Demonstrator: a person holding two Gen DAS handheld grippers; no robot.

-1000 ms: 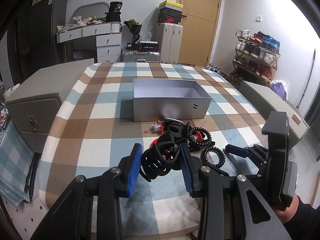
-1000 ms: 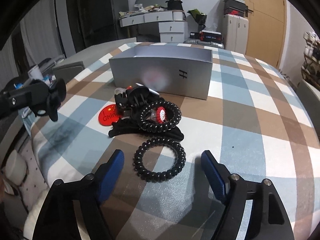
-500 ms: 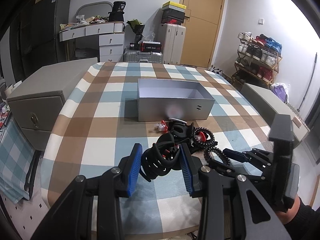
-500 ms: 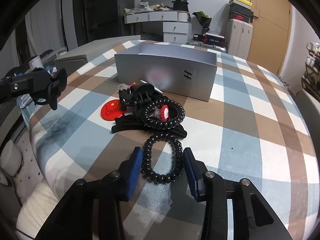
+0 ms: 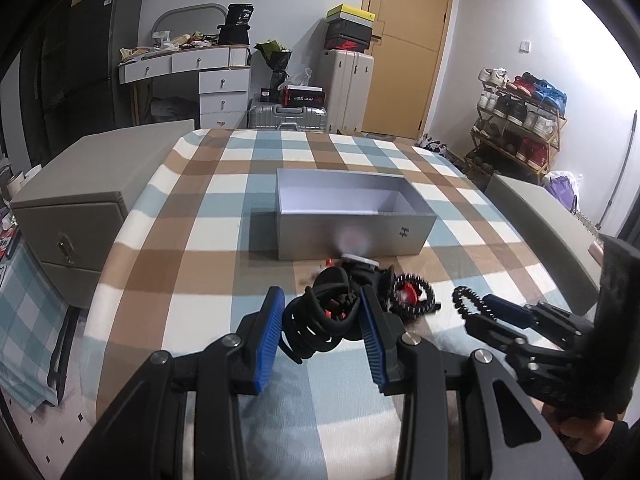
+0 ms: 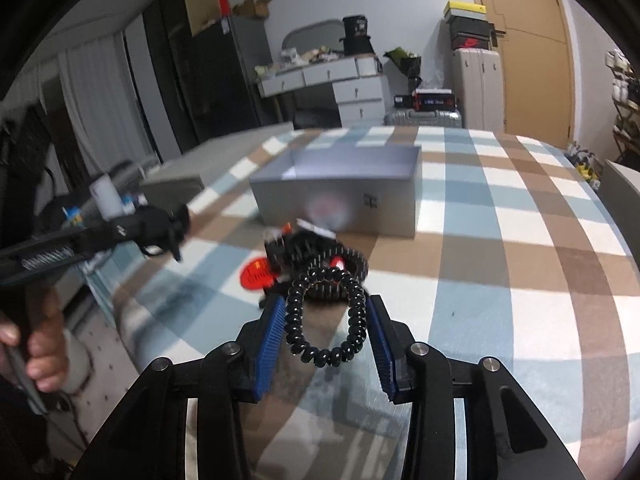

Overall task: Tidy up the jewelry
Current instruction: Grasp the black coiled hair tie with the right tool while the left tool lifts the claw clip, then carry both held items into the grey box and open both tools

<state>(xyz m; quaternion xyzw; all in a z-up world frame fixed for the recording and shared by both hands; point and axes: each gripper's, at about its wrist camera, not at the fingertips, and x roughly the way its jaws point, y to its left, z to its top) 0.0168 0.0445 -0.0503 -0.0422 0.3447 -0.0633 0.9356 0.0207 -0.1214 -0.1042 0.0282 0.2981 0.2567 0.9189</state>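
Observation:
My left gripper (image 5: 320, 322) is shut on a black claw hair clip (image 5: 320, 322), held above the checked tablecloth. My right gripper (image 6: 326, 324) is shut on a black spiral hair tie (image 6: 326, 320) and holds it off the table; it also shows at the right of the left wrist view (image 5: 466, 300). An open grey box (image 5: 352, 216) stands beyond, empty inside. A small pile lies in front of it: another spiral tie with a red piece (image 5: 412, 294), a black clip (image 6: 304, 244) and a red round badge (image 6: 256, 274).
The checked tablecloth (image 5: 192, 256) covers the table. A grey cabinet (image 5: 68, 204) stands at its left edge and a grey bench (image 5: 536, 216) at its right. Suitcases, a dresser and a shoe rack line the far walls.
My right gripper closed on the black spiral tie and lifted it off the table. My left gripper kept hold of the claw clip and rose slightly.

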